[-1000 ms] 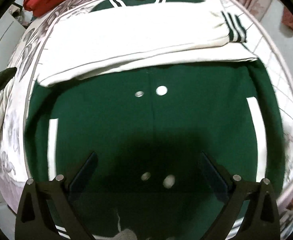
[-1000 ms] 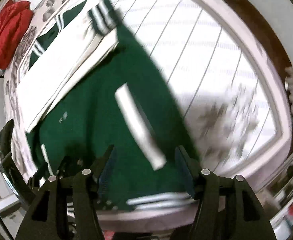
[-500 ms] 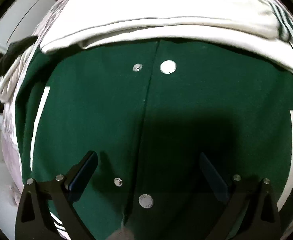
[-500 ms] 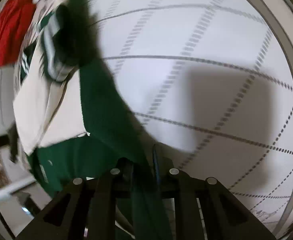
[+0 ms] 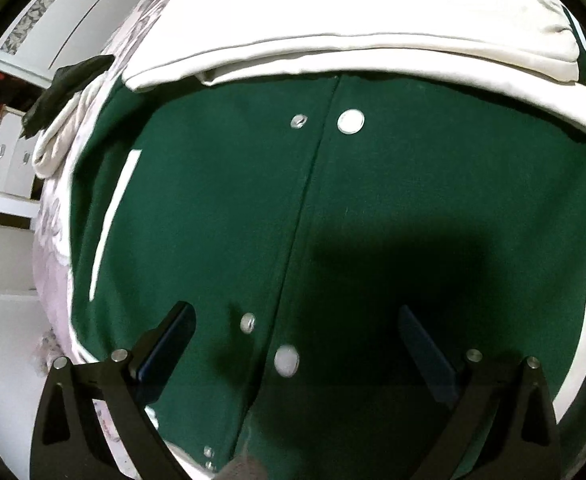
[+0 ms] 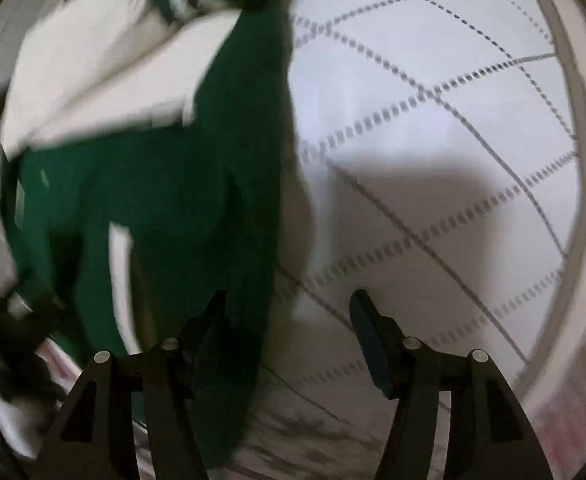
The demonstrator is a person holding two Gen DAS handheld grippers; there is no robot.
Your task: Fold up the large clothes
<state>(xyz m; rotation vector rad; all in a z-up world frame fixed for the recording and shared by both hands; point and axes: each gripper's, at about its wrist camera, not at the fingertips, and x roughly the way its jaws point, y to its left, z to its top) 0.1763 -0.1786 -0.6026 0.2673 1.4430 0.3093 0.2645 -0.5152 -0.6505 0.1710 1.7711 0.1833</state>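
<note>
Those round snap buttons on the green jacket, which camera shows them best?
The left wrist view. It looks straight down at the jacket front, sharp, with the snap buttons beside the centre seam. The right wrist view is blurred, sees the jacket at a slant, and shows no buttons clearly.

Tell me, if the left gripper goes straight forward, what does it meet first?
Most likely the green jacket: the open left gripper points at its snap placket, with nothing visible between. How near it is stays unclear.

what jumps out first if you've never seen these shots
A dark green varsity jacket fills the left wrist view, its cream sleeves folded across the top and silver snap buttons along the front. In the right wrist view its edge lies on a white quilted bedspread, between the open right gripper.
</note>
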